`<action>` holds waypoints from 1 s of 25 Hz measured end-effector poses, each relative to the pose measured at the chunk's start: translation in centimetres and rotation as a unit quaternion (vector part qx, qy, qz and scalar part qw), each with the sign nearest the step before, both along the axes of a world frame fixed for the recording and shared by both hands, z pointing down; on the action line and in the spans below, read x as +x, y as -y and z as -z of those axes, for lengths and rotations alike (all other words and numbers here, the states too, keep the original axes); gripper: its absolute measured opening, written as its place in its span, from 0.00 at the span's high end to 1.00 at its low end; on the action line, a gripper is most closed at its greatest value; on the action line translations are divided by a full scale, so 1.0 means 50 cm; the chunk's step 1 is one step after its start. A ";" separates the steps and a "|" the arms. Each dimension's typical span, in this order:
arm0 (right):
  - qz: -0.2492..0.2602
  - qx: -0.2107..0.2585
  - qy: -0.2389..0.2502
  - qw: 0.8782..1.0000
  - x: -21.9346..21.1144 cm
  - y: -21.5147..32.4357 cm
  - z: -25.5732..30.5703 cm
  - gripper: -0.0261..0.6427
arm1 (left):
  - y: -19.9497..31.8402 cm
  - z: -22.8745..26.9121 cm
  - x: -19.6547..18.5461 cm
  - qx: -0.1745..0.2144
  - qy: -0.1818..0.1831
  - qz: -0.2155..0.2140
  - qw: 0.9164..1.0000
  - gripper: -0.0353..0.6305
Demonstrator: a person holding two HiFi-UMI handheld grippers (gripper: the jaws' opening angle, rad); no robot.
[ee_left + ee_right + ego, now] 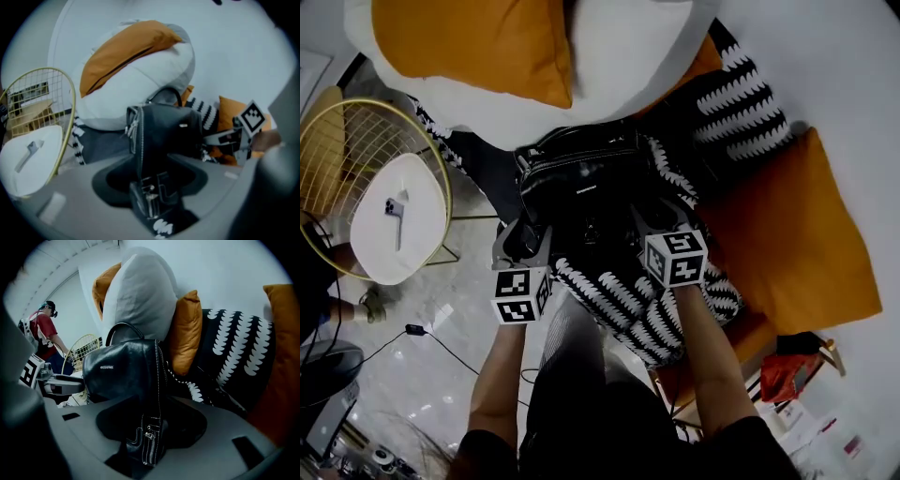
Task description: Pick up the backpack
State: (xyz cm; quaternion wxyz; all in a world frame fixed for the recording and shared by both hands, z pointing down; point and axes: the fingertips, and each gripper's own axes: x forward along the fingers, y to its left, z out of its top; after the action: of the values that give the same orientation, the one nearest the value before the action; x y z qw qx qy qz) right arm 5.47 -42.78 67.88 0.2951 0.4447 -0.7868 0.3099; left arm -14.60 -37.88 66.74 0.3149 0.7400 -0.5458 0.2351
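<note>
The black leather backpack stands on a black-and-white patterned throw at the edge of a seat, its top handle toward the pillows. My left gripper is at the bag's left side and my right gripper at its right side. In the left gripper view the bag's zipped side edge runs between the wide-apart jaws of the left gripper, with dark gaps on either side. The right gripper likewise straddles the backpack at a stitched, buckled edge, its pads off the leather. Both stand open.
A round white side table in a gold wire frame stands on the left, with a small grey object on it. Orange cushions and a white pillow surround the bag. A cable lies on the floor. A person stands far off.
</note>
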 end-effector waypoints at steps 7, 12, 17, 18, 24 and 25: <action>0.024 0.012 0.020 0.999 -0.017 0.021 -0.019 0.71 | 0.028 -0.031 -0.007 -0.005 0.005 0.011 1.000 0.57; 0.029 0.013 0.033 0.999 -0.025 0.024 -0.026 0.70 | 0.040 -0.040 -0.009 -0.006 -0.005 0.016 1.000 0.56; 0.036 0.022 0.015 0.999 -0.027 0.027 -0.017 0.76 | 0.036 -0.027 -0.002 0.006 -0.008 0.010 1.000 0.61; 0.033 0.020 0.013 0.999 -0.026 0.027 -0.018 0.76 | 0.035 -0.027 0.001 0.006 -0.010 0.007 1.000 0.63; 0.032 0.019 -0.009 0.999 -0.027 0.008 -0.002 0.79 | 0.016 -0.015 0.004 0.004 -0.027 -0.011 1.000 0.72; 0.029 0.017 -0.012 0.999 -0.027 0.004 0.002 0.80 | 0.015 -0.014 0.005 0.002 -0.027 -0.015 1.000 0.73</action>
State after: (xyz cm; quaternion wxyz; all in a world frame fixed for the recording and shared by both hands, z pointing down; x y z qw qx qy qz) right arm 4.13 -43.00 67.80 0.3057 0.4302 -0.8010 0.2826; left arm -14.35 -38.61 67.45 0.3248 0.7548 -0.5263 0.2188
